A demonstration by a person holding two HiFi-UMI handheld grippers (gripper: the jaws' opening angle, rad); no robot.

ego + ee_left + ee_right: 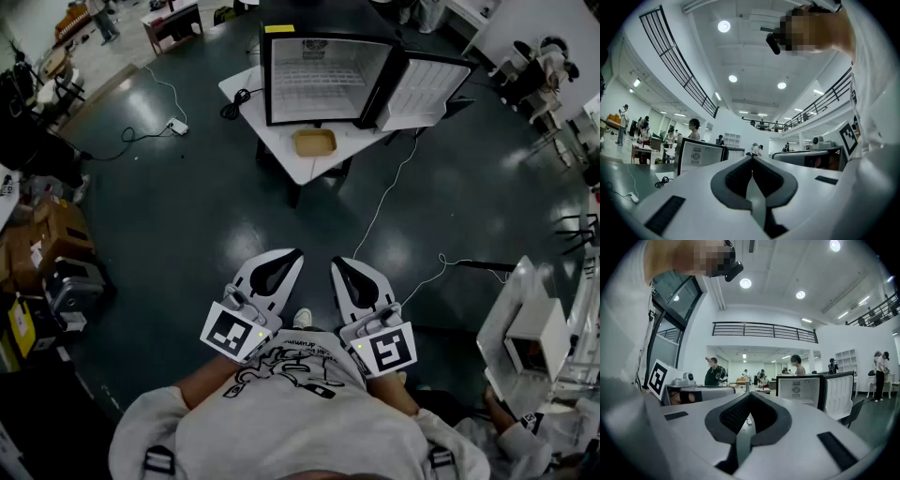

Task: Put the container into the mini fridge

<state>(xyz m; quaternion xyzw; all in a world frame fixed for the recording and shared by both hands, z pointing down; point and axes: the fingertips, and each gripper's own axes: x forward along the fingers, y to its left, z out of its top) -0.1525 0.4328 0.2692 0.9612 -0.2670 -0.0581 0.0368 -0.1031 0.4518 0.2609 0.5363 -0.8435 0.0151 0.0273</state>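
Note:
The mini fridge stands on a white table far ahead, its door swung open to the right and its inside lit. A shallow tan container lies on the table just in front of it. Both grippers are held close to my body, far from the table. The left gripper is shut with nothing in it, and so is the right gripper. In the left gripper view the shut left gripper points up, with the fridge small at the left. The right gripper view shows the shut right gripper and the fridge.
A dark glossy floor lies between me and the table. A cable runs to a power strip on the floor at the left. Boxes crowd the left edge, a white cabinet stands at the right. People stand in the hall behind.

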